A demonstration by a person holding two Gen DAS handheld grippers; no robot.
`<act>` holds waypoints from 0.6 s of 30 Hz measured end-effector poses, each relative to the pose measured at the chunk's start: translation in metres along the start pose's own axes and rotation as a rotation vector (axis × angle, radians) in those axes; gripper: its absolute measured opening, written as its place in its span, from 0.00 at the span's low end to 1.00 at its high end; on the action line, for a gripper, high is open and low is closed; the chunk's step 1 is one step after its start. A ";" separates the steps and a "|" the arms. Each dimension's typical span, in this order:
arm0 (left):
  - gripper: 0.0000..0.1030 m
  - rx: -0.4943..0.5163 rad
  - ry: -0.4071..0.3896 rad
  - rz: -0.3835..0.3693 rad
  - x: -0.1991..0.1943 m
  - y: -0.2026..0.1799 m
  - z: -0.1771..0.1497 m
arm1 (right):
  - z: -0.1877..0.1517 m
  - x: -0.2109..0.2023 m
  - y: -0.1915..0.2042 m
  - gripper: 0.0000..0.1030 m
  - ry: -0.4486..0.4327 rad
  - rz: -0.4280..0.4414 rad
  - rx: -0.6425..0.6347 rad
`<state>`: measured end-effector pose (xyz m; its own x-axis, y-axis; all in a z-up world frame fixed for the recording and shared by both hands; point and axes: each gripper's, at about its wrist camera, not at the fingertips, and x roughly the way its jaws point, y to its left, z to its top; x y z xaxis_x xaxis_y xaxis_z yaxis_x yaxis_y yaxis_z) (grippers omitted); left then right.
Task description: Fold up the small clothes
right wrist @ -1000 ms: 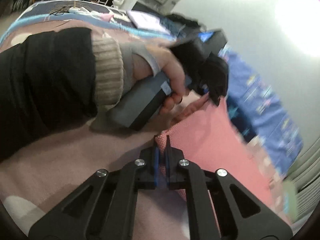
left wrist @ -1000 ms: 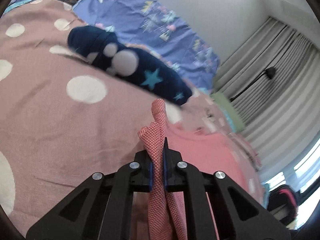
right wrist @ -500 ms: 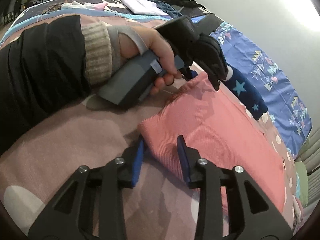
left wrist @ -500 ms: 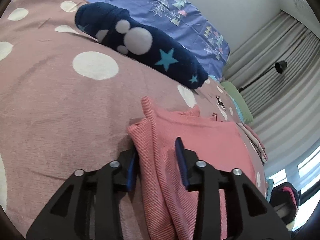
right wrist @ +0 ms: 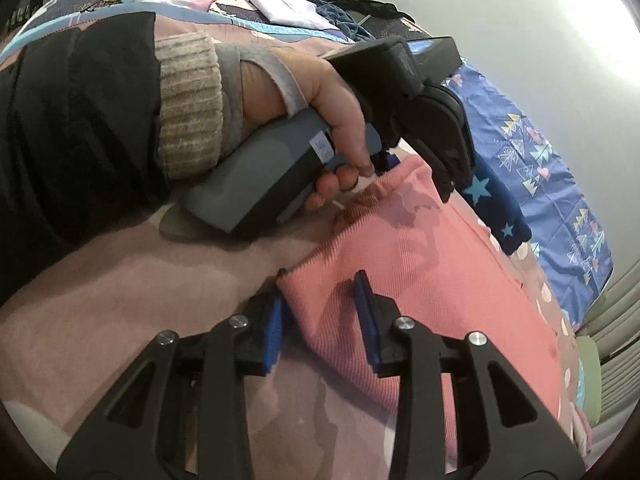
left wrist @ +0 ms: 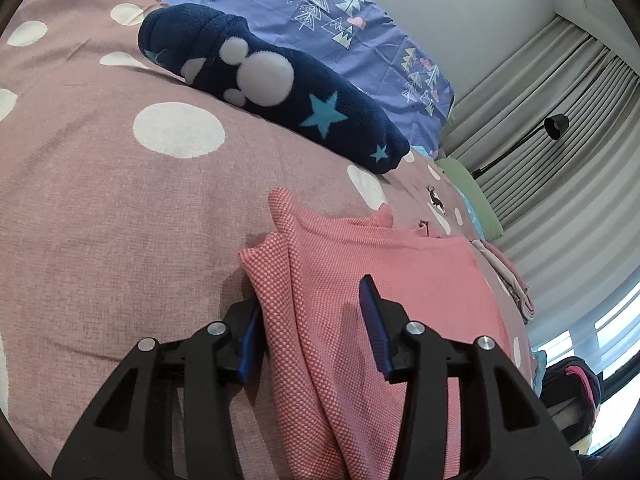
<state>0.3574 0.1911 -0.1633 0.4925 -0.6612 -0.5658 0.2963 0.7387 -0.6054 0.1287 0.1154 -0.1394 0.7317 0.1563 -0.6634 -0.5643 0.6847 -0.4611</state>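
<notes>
Left wrist view: a pink waffle-knit garment [left wrist: 380, 280] is seen folded flat on the dotted pink bedspread [left wrist: 120, 208], its edge bunched in ridges.
Place: the garment is laid near the middle of the bedspread, short of the navy fleece roll [left wrist: 280, 92] by the blue sheet [left wrist: 360, 40].
Left gripper [left wrist: 312, 320]: jaws are being opened; the bunched edge is between them, not pressed.
Right gripper [right wrist: 320, 308]: jaws are being closed, still apart; the garment's corner [right wrist: 400, 280] is between them, unpinched.
Left hand [right wrist: 320, 96]: wrapped round the grey handle.
Change: a second ago both jaws were clamped on cloth lifted upright; it is now released and lowered flat.
</notes>
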 end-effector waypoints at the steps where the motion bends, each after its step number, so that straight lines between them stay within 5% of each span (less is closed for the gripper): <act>1: 0.21 -0.014 -0.005 0.001 0.000 0.002 0.000 | 0.001 0.001 -0.001 0.11 0.002 0.018 0.001; 2: 0.07 -0.028 -0.007 -0.003 0.000 0.004 0.000 | 0.001 0.001 -0.002 0.08 0.003 0.019 0.008; 18: 0.07 0.012 -0.114 0.012 -0.022 -0.062 0.013 | -0.048 -0.078 -0.141 0.06 -0.248 0.185 0.517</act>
<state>0.3388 0.1616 -0.1062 0.5861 -0.6337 -0.5049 0.2989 0.7483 -0.5922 0.1325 -0.0273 -0.0509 0.7418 0.4245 -0.5191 -0.4770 0.8781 0.0364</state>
